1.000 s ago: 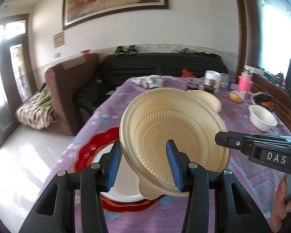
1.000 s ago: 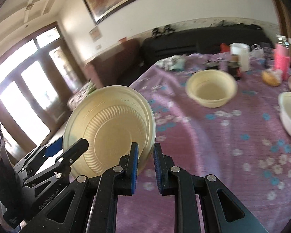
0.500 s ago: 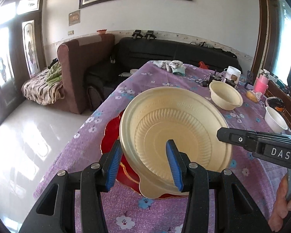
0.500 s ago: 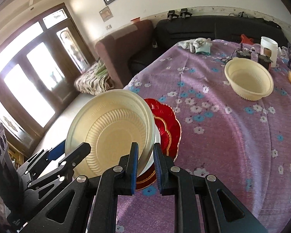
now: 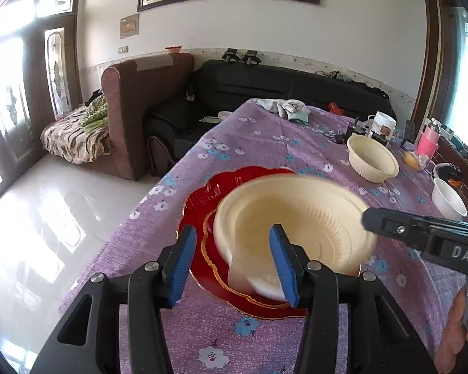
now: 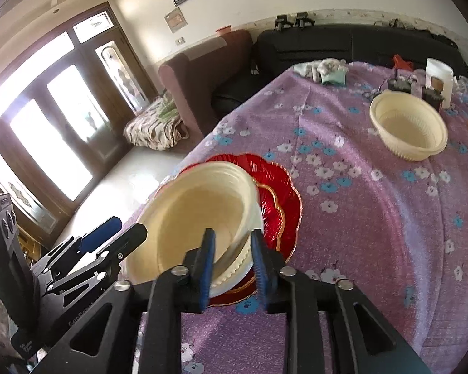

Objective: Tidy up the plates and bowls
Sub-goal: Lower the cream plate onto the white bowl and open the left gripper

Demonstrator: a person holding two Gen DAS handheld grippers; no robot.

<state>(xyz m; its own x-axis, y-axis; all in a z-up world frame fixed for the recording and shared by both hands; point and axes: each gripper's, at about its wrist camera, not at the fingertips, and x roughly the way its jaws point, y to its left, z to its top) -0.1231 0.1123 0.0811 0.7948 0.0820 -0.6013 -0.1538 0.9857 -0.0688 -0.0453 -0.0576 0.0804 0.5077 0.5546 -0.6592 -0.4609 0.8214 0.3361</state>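
A cream plastic bowl (image 5: 296, 218) (image 6: 199, 215), blurred with motion, is mouth-up over a white plate (image 6: 234, 272) on a red scalloped plate (image 5: 209, 193) (image 6: 277, 193). My left gripper (image 5: 232, 261) is open, its fingers either side of the bowl's near rim without gripping. My right gripper (image 6: 232, 261) has its jaws apart around the bowl's rim, not pinching it. A second cream bowl (image 5: 372, 162) (image 6: 408, 127) sits farther back on the purple floral tablecloth (image 6: 358, 218).
A white bowl (image 5: 447, 199), pink bottle (image 5: 427, 137), white jar (image 5: 382, 124) and crumpled cloth (image 5: 284, 107) lie along the table's right and far side. The table's left edge (image 5: 146, 199) drops to a tiled floor. Sofas stand behind.
The bowl has tipped from standing on edge to mouth-up, down onto the plates. My right jaws have opened from pinching its rim. Both views tilted down toward the table.
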